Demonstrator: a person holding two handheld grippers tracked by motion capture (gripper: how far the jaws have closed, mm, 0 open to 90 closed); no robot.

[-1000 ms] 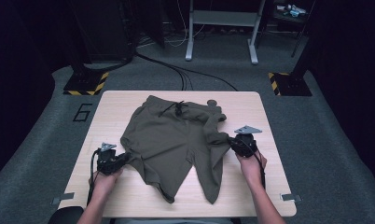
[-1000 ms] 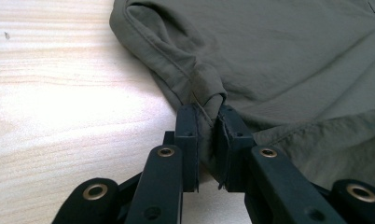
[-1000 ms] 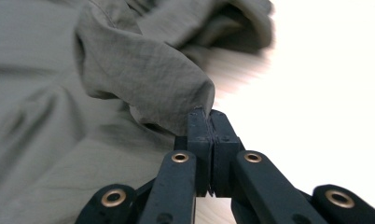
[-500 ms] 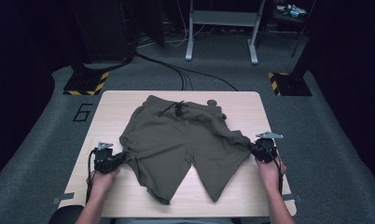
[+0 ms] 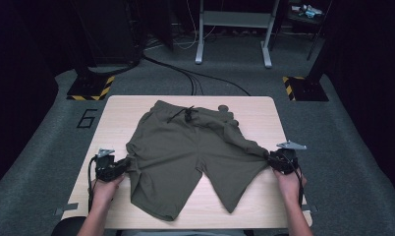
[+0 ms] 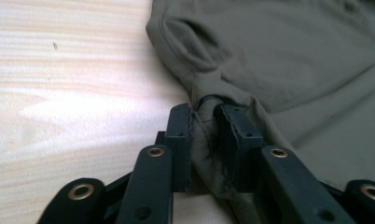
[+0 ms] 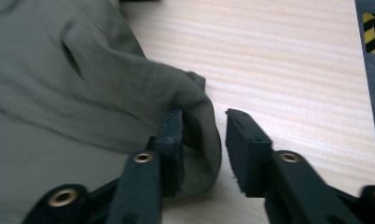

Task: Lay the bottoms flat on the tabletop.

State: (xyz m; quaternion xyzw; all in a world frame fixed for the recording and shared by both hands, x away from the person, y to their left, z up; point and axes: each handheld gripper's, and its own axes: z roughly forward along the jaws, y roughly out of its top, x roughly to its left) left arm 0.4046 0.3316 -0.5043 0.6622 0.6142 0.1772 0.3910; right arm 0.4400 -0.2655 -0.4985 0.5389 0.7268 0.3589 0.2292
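Olive shorts (image 5: 193,152) lie on the counter (image 5: 112,105), waistband and drawstring (image 5: 185,115) at the far edge, the two legs pointing toward the person. The long axis of the spread now runs side to side, from one outer seam to the other.

Left tongs (image 5: 118,167): at the shorts' left edge, low on the left leg. In the left gripper view the jaws of the left tongs (image 6: 205,140) are pressed together on a bunched fold of cloth, which rises between them. Grip looks firm.

Right tongs (image 5: 276,160): at the shorts' right edge, where the cloth is drawn out into a taut point. In the right gripper view the right tongs (image 7: 202,140) stand spread; the fold lies against one jaw and hangs into the gap, while the other jaw is clear of it. So the cloth is no longer pinched on this side, or only barely caught.

Judgement: the garment is being flattened by pulling sideways. The left leg hem is folded under itself near the left tongs, and creases run across the right hip. The shorts lie inboard of both tongs, so any further smoothing means pulling outward, away from the crotch. The left hand has the only sure hold; the right must close again before pulling.
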